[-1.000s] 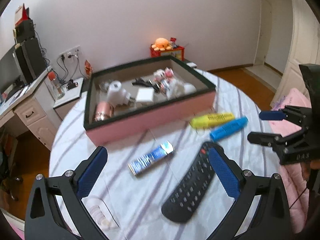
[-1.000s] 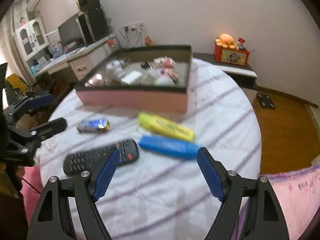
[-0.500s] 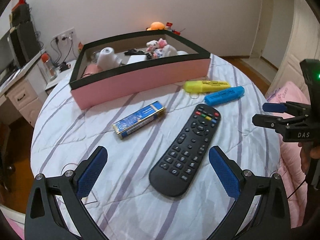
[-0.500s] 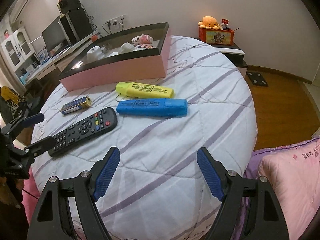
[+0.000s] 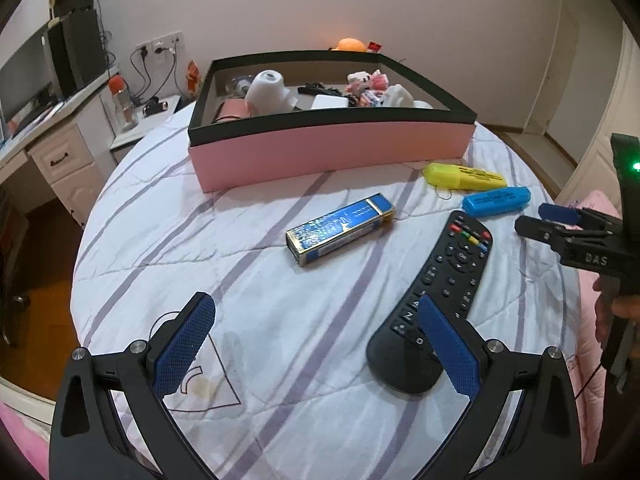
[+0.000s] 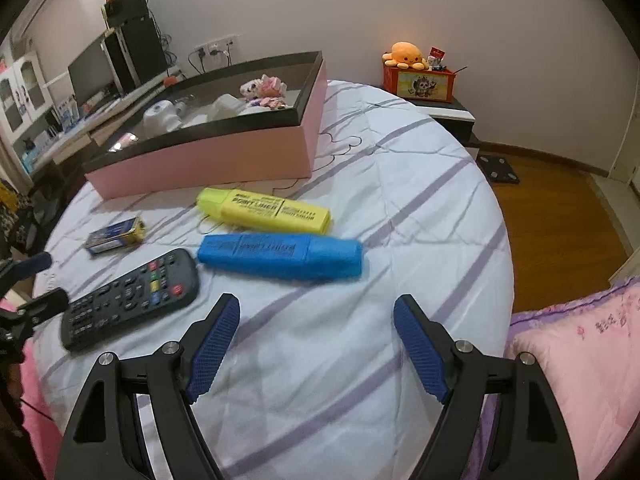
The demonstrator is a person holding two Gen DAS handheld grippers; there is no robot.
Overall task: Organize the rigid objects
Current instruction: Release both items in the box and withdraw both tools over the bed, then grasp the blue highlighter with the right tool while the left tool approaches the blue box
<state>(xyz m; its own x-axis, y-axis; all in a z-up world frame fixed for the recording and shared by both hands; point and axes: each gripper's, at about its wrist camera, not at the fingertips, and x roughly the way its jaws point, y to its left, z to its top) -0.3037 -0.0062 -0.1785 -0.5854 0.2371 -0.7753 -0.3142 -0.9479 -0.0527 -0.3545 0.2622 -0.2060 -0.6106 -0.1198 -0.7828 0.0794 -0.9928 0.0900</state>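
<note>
A black remote (image 5: 436, 296) (image 6: 132, 294), a blue-and-gold flat box (image 5: 340, 229) (image 6: 116, 236), a yellow highlighter (image 5: 464, 176) (image 6: 266, 210) and a blue highlighter (image 5: 496, 201) (image 6: 280, 256) lie on the striped bedspread. Behind them stands a pink box with a black rim (image 5: 332, 148) (image 6: 208, 160) holding several small items. My left gripper (image 5: 316, 320) hangs open above the sheet, its right finger over the remote's near end. My right gripper (image 6: 316, 320) is open and empty, just short of the blue highlighter.
The round bed (image 6: 400, 184) drops off to wooden floor on the right. A desk with a monitor (image 5: 36, 76) stands at the left, a red box with an orange plush (image 6: 418, 76) on a low stand behind. A pink quilt (image 6: 580, 360) lies at the near right.
Both grippers have come down and closer to the bed. The remote and flat box loom larger in the left view, the two highlighters in the right view. Jaws stay open.
</note>
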